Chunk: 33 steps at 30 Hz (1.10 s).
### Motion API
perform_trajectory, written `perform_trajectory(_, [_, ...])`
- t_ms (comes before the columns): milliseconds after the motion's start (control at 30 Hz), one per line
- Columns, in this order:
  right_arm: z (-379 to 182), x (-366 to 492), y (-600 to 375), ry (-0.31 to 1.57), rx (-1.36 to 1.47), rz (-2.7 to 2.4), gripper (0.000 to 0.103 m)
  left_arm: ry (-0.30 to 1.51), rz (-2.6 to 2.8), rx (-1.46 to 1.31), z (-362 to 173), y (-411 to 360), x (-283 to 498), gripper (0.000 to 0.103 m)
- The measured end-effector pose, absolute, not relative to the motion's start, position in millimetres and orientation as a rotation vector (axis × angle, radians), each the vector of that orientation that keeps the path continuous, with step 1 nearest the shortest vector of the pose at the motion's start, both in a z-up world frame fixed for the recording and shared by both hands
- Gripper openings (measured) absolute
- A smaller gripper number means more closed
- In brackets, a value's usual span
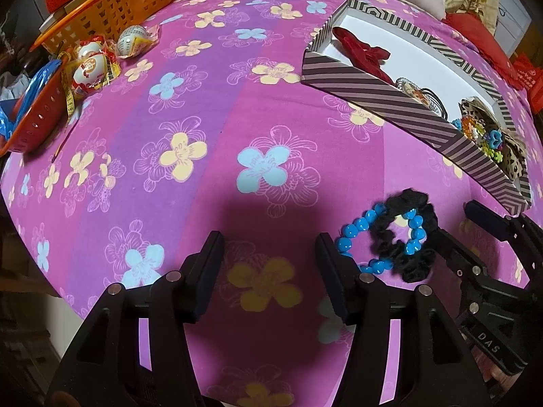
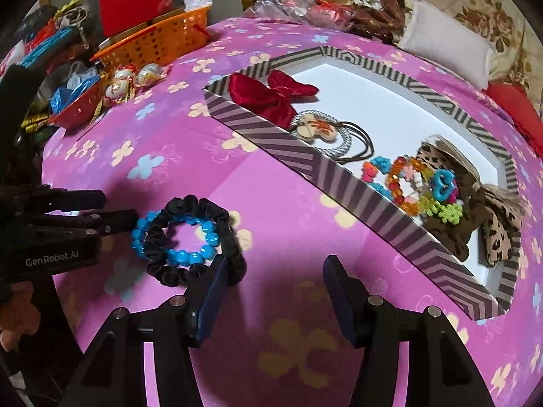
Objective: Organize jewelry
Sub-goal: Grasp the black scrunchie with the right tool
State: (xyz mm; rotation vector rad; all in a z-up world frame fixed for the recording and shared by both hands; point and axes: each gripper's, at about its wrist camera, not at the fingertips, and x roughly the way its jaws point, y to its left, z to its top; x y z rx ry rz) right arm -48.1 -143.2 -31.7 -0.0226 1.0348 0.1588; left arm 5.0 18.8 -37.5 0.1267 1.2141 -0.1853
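Right wrist view is showing a black scrunchie (image 2: 195,242) lying on the pink flowered cloth (image 2: 288,237) at lower left of centre, with a blue bead bracelet (image 2: 176,237) lying partly under it and showing through its middle. Both are sitting in front of the striped box (image 2: 305,159), apart from its near wall. Inside the box, a red bow (image 2: 271,96) is resting at the upper left, a shell hair tie (image 2: 320,129) beside it, and colourful bead bracelets (image 2: 412,188) and a leopard bow (image 2: 488,217) toward the right.

The right gripper (image 2: 271,285) is standing partly open and holding nothing, its left finger (image 2: 212,295) overlapping the scrunchie's lower right edge. The left gripper (image 2: 115,208) is reaching in from the left edge, tips just beside the bracelet; in the left wrist view its jaws (image 1: 271,257) are standing open over bare cloth, empty.

At upper left, an orange basket (image 2: 156,42) and a red basket (image 2: 73,110) are sitting by the cloth's edge.
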Motion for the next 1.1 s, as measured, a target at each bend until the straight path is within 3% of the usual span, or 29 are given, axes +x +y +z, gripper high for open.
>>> perform_trajectory(233, [-31,-41,-127,1.04,-0.128,0.134,0.062,1.215,-0.182,0.124,-38,18,5,0.057])
perform_trajectory(567, [-29,-61,-144,1.058,-0.256,0.041,0.062,1.217,-0.182,0.125,-38,18,6,0.058])
perform_trajectory(800, [-11,-75,-159,1.01,-0.055,0.147,0.063,1.221,-0.196,0.136,-38,16,6,0.058])
perform_trajectory(1100, [-11,-58,-139,0.99,-0.034,0.174,0.063,1.236,-0.217,0.125,-37,12,8,0.058])
